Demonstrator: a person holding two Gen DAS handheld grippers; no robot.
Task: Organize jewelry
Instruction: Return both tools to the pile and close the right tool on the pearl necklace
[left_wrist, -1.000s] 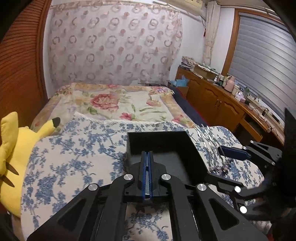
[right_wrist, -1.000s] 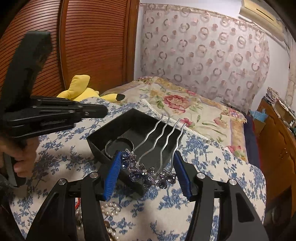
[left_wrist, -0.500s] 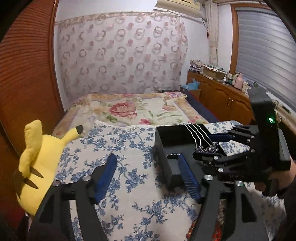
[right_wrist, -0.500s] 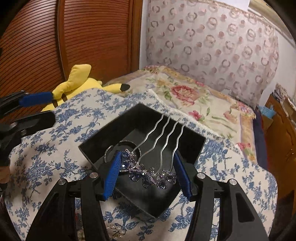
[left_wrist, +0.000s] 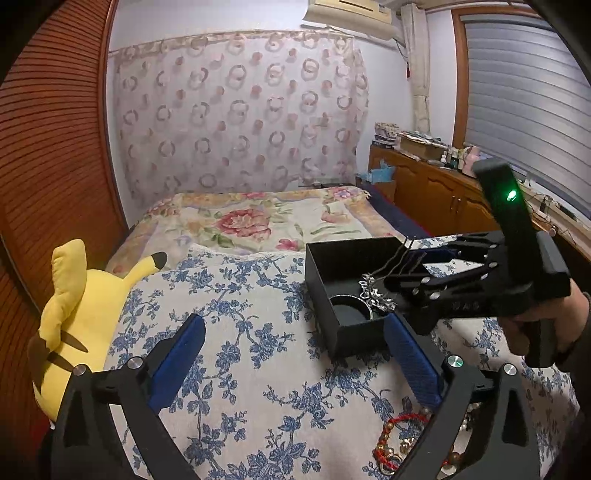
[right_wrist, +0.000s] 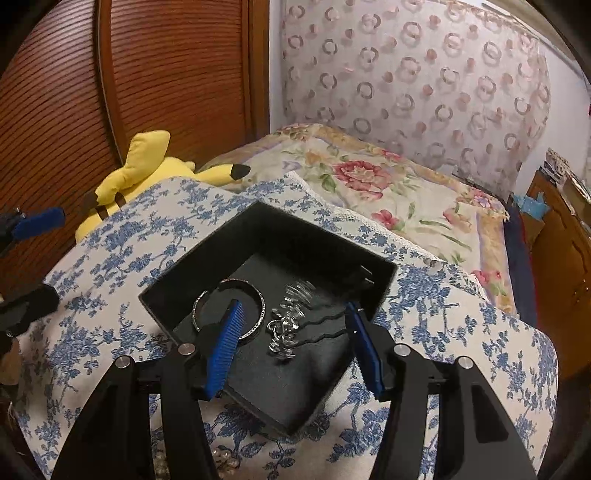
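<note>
Hair comb (right_wrist: 291, 325) in black box (right_wrist: 321, 254), between right claw (right_wrist: 291, 347) pads

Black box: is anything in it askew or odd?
The hair comb lies crooked in the black box. Its jewelled end is down beside the bangle and its prongs slant toward the rim. It is partly motion-blurred.

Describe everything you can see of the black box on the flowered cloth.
The black box is open-topped and rectangular, with low straight walls, matte like plastic or card. It stands flat on the blue-flowered cloth, one corner towards the right wrist camera. Inside are a silver bangle and a blurred jewelled hair comb. The right gripper hangs over its near part.
</note>
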